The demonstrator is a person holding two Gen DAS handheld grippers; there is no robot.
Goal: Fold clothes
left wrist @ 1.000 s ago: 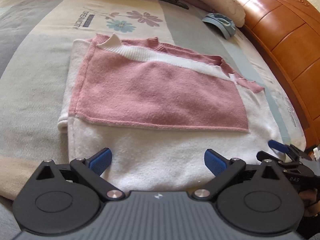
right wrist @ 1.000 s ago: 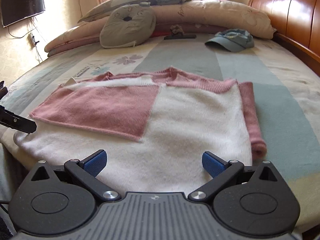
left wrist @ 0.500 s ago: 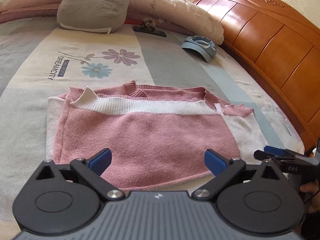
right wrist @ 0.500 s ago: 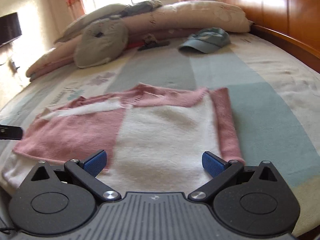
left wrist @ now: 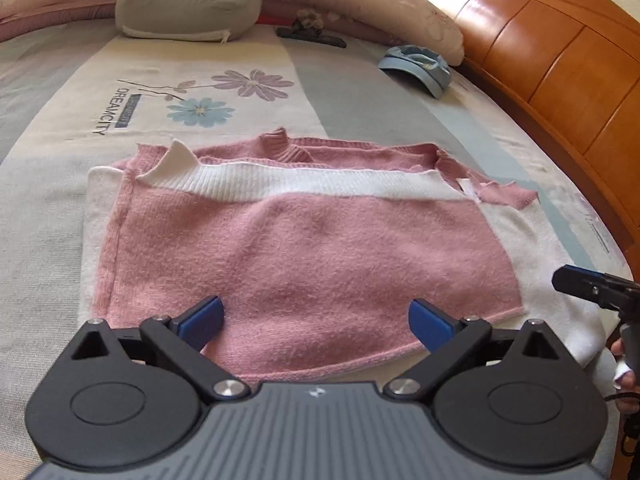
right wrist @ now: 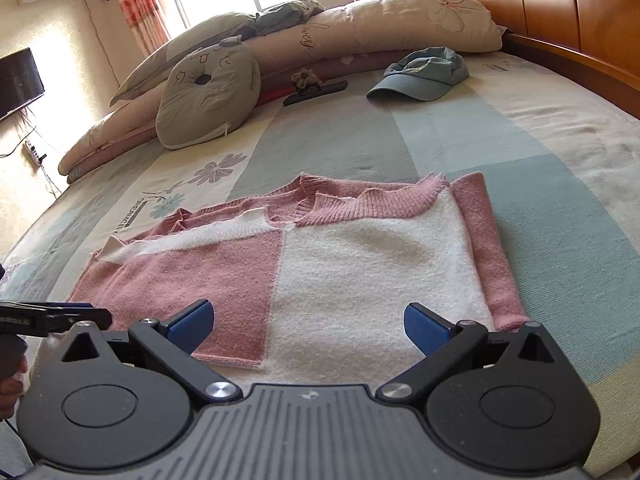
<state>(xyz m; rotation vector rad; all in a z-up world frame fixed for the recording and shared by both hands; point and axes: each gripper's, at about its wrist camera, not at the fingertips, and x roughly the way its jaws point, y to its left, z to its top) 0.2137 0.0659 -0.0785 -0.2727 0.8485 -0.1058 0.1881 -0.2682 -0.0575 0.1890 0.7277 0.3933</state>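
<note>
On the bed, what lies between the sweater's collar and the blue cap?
Nothing: in the right wrist view, only bare bedsheet stretches from the sweater collar to the blue cap. The left wrist view agrees.

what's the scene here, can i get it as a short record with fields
surface: bed with patterned sheet
garment: pink and white sweater, lying flat, partly folded, pink sleeve laid across the front
left gripper: open, empty, over the sweater's near edge
right gripper: open, empty, over the near edge
other items: blue cap, grey cushion, pillows, all beyond the sweater
headboard: wood
</note>
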